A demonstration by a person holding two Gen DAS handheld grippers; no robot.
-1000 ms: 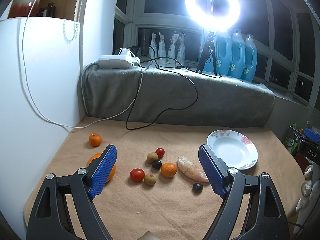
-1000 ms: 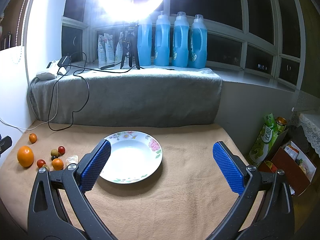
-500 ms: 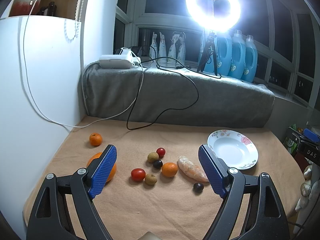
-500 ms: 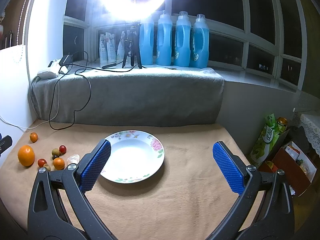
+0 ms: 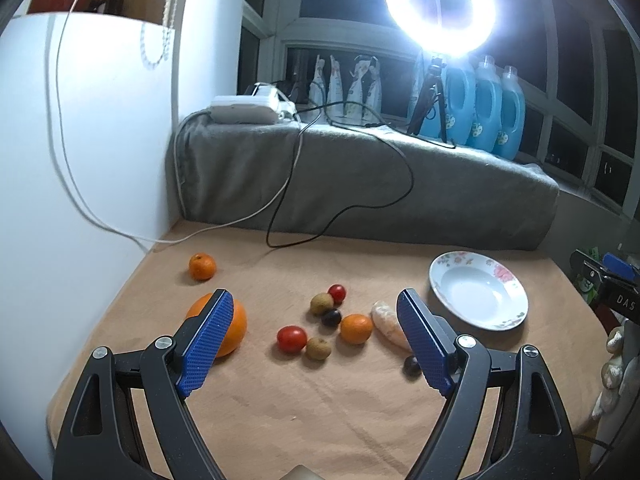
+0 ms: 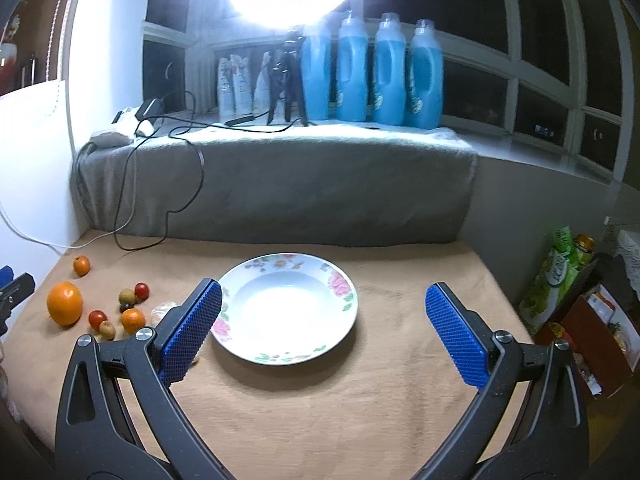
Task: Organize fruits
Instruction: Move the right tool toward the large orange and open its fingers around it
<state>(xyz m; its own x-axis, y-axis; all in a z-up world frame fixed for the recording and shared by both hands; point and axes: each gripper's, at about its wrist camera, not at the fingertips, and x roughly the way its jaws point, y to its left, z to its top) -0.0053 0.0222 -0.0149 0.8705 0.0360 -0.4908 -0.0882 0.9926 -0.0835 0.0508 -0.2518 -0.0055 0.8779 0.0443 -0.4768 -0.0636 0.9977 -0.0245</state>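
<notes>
Fruit scattered loose on the tan cloth, none in the plate (image 5: 516, 292). Big orange (image 5: 234, 326) far left; small tangerine (image 5: 202, 267) behind it, well apart. Middle cluster: red tomato (image 5: 292, 338), brown longan (image 5: 318, 347) just beside it, second longan (image 5: 321, 303) further back, small red tomato (image 5: 337, 293) touching that, dark grape (image 5: 331, 317) between, mid-size orange (image 5: 356, 328). Peeled pale-orange segment (image 5: 386, 322) lying flat right of cluster. Lone dark grape (image 5: 411, 365) nearest, apart. White floral plate upright, right of everything, bare.
</notes>
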